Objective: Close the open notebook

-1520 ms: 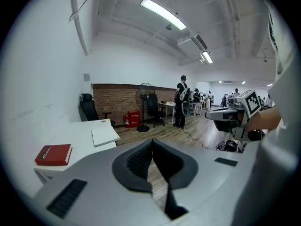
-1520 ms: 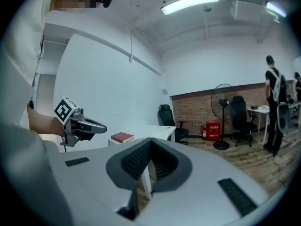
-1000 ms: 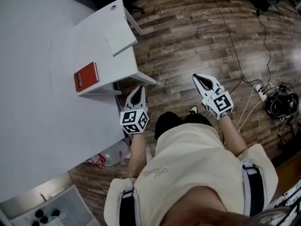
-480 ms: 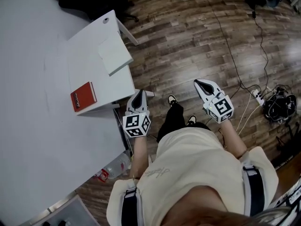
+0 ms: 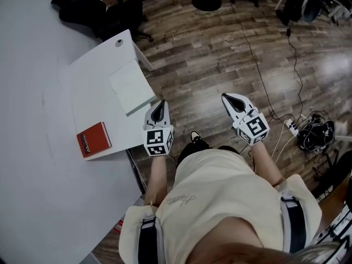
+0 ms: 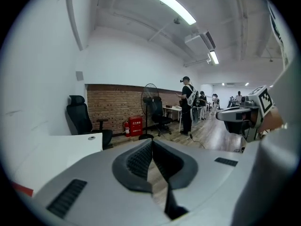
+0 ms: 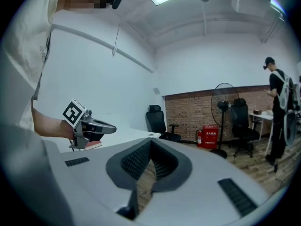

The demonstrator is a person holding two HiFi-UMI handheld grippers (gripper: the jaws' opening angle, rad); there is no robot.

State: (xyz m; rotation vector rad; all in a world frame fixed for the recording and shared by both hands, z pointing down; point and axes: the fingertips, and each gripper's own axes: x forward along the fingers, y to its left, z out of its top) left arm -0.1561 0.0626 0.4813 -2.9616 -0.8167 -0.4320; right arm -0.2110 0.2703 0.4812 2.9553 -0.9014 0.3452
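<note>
**Room.** I look down on a brown plank floor (image 5: 220, 54) with one white desk (image 5: 91, 81) set against a white wall. One black office chair (image 5: 82, 7) stands past the desk's far end. One white power strip (image 5: 289, 126) and one tangle of black cables (image 5: 313, 132) lie on the floor at the right.

**On the desk, two flat items.** One red-covered notebook with a white label (image 5: 93, 139) lies shut near the near edge of the desk. One pale rectangular pad (image 5: 132, 87) lies flat further along, well apart from the notebook.

**Grippers, two.** The left gripper (image 5: 160, 102) hangs at the desk's near right edge, just beside the pad's near corner and apart from the red notebook. In the left gripper view its ribbed pads (image 6: 138, 159) meet at the tips with nothing between them. The right gripper (image 5: 226, 97) hangs over bare floor, well apart from the desk. In its own view its jaws are likewise pressed together and hold nothing.

**Background, gripper views.** I count one brick wall (image 6: 113, 107), one standing fan (image 6: 150, 100), one red cabinet (image 6: 135, 125) and one person in black (image 6: 186, 105) nearest the camera, with further figures too small to count.
</note>
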